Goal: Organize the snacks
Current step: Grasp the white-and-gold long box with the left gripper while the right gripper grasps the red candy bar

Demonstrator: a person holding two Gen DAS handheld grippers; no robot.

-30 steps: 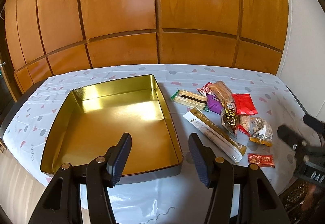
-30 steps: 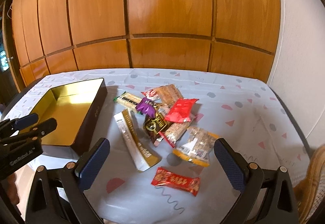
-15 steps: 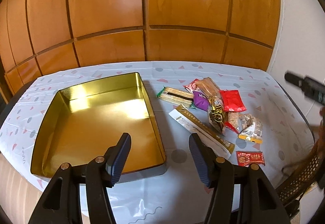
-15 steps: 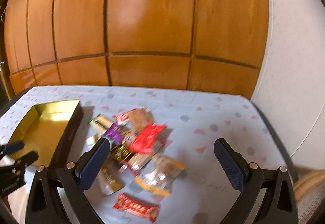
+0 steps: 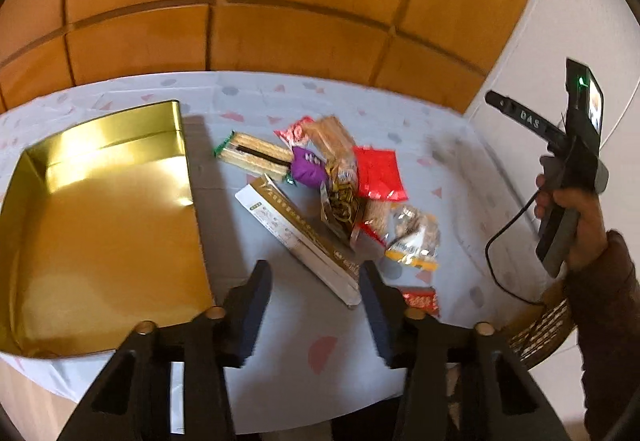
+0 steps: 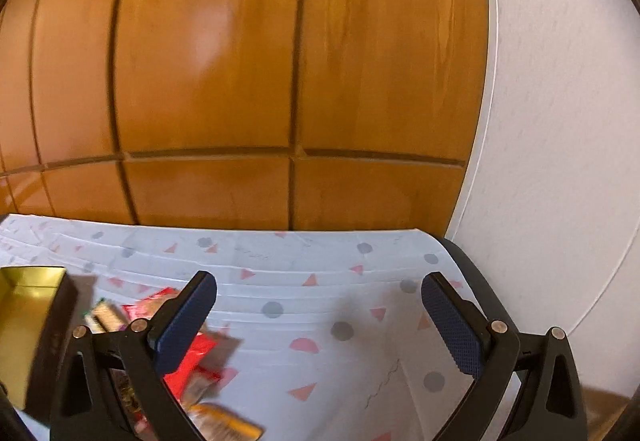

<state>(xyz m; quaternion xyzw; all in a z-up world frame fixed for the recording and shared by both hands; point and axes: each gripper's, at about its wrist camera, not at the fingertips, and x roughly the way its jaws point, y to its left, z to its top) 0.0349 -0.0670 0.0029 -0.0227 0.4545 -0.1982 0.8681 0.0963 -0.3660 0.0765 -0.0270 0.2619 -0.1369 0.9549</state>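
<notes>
An empty gold tin [image 5: 100,221] sits on the left of the patterned tablecloth [image 5: 312,369]. To its right lies a snack pile: a wafer pack [image 5: 252,155], a purple packet [image 5: 306,171], a red packet [image 5: 378,173], a clear nut bag [image 5: 414,241] and a small red bar [image 5: 420,299]. My left gripper [image 5: 316,305] hovers over the near end of a long white-and-gold box [image 5: 296,237]. Its jaws are closing, and the box end shows between them untouched. My right gripper [image 6: 316,289] is raised at the right, wide open with nothing in it. Below it are the red packet [image 6: 192,357] and the tin [image 6: 24,293].
Wooden panelling [image 5: 300,21] backs the table and a white wall [image 6: 560,121] stands on the right. A hand [image 5: 580,217] holds the right gripper's handle, from which a black cable [image 5: 500,241] hangs. A wicker piece [image 5: 540,329] stands off the table's right edge.
My left gripper has tipped down and moved right toward the snacks, and its jaws stand narrower. My right gripper has lifted and swung right, so the pile has slid to its lower left.
</notes>
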